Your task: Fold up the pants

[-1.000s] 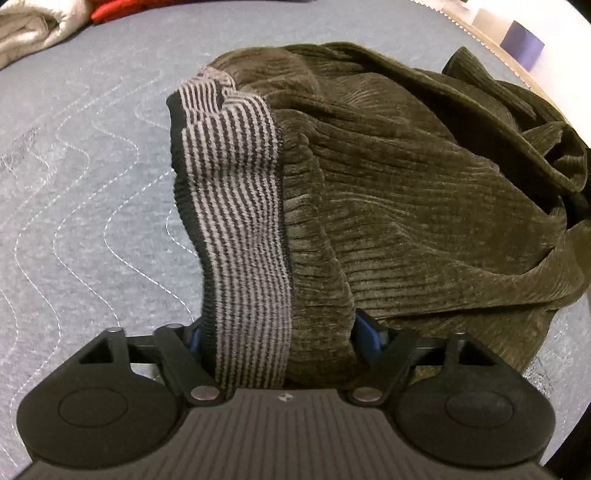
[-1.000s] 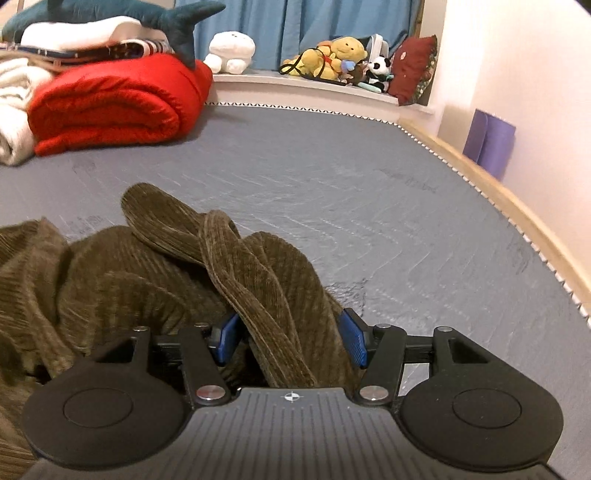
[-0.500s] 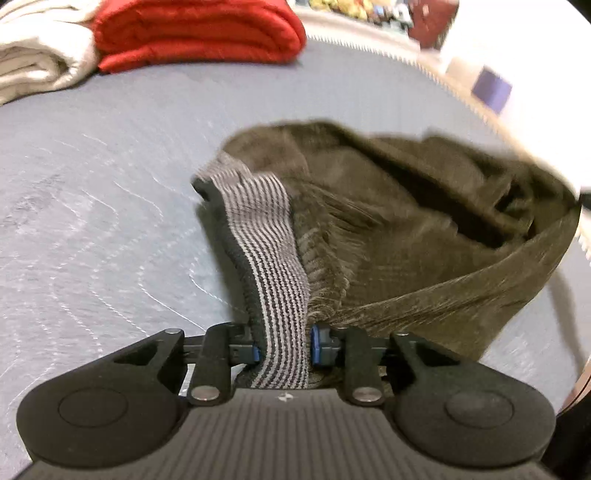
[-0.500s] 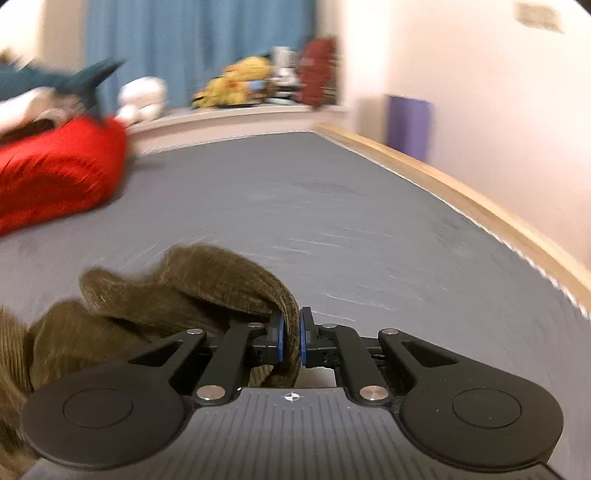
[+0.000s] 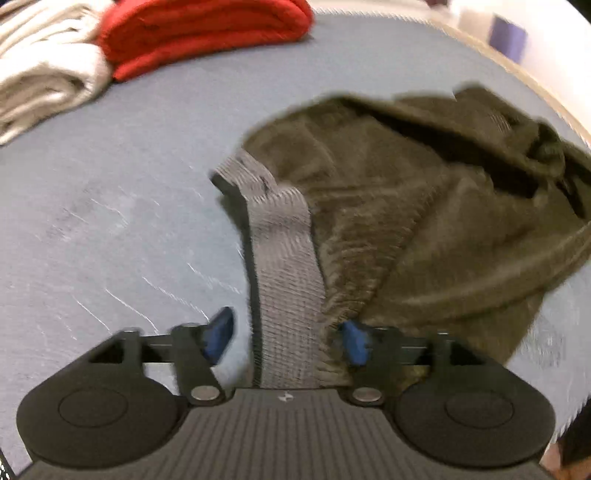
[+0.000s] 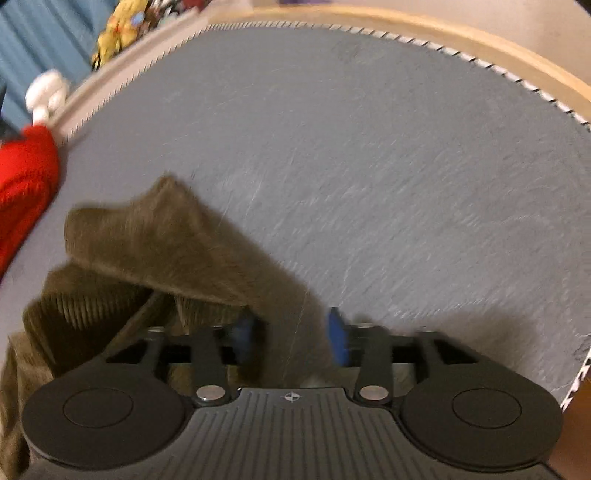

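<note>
Item 1: pants (image 5: 424, 236), olive corduroy with a striped grey waistband (image 5: 284, 266), lying bunched on the grey bed (image 5: 110, 221), spreading toward 2 o'clock in the left view.

Item 2: left tool (image 5: 288, 332), jaws apart, waistband lying loose between them.

Item 3: right tool (image 6: 291, 332), jaws apart, a corduroy fold (image 6: 177, 236) draped across the gap.

Item 4: red blanket (image 5: 199, 29), at 11 o'clock.

Status: judged early; the garment is crumpled, no flat fold visible; spreading and folding remain.
</note>
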Action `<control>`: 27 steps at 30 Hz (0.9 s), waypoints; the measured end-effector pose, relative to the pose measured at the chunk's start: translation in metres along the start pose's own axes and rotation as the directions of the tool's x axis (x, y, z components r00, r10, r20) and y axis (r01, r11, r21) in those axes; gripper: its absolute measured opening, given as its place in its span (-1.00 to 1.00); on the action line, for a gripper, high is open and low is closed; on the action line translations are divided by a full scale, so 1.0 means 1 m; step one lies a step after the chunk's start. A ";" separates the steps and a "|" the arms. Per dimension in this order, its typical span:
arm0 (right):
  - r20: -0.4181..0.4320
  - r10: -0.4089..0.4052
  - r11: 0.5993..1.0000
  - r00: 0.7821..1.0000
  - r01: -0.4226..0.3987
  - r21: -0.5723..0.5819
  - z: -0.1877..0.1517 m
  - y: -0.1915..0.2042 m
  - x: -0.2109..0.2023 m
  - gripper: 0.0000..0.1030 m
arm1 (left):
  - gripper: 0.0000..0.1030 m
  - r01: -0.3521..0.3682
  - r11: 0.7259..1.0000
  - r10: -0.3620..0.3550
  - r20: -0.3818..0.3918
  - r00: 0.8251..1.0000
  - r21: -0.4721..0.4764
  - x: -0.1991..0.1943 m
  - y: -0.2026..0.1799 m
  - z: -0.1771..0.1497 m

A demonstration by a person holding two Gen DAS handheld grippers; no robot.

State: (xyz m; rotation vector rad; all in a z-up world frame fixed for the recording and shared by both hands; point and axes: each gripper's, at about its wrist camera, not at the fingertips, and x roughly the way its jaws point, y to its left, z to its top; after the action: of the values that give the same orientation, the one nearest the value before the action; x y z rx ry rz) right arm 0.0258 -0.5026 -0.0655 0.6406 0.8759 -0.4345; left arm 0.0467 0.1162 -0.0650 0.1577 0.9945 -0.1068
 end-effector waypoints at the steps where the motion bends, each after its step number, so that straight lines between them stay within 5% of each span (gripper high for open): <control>1: 0.018 0.018 1.000 1.000 -0.018 0.009 0.002 0.000 -0.006 0.18 | 0.53 -0.010 1.000 0.010 0.019 1.000 -0.016 -0.005 0.000 0.004; 7: 0.104 0.047 0.998 0.993 -0.043 -0.042 0.013 0.010 -0.022 0.18 | 0.59 -0.057 0.996 0.061 0.069 0.996 -0.068 -0.015 -0.015 0.016; 12: 0.112 0.048 0.999 0.993 -0.051 0.019 0.021 0.009 -0.023 0.19 | 0.75 -0.061 0.993 0.064 0.028 0.998 -0.099 -0.012 -0.010 0.020; 16: 0.137 0.064 0.998 0.989 -0.066 0.008 0.028 0.007 -0.025 0.19 | 0.76 -0.072 0.997 0.073 -0.023 0.997 0.030 0.001 -0.019 0.013; 19: 0.221 0.065 0.983 0.973 -0.024 -0.181 0.032 0.026 -0.034 0.43 | 0.76 -0.063 0.997 0.063 0.002 0.998 0.036 -0.001 -0.021 0.012; 22: 0.348 0.130 0.939 0.928 -0.003 -0.343 0.028 0.045 -0.044 0.60 | 0.77 -0.033 0.998 0.036 0.043 0.998 -0.054 -0.009 -0.013 0.018; 27: 0.124 0.283 0.921 0.951 -0.234 -0.310 0.042 0.051 0.007 0.63 | 0.77 -0.048 0.989 0.063 0.102 0.993 -0.143 -0.016 -0.011 0.031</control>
State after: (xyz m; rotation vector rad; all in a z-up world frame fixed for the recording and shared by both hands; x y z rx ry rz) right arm 0.0836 -0.4938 -0.0340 0.4311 0.6661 -0.1113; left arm 0.0619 0.0999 -0.0354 0.0503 0.8878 0.0059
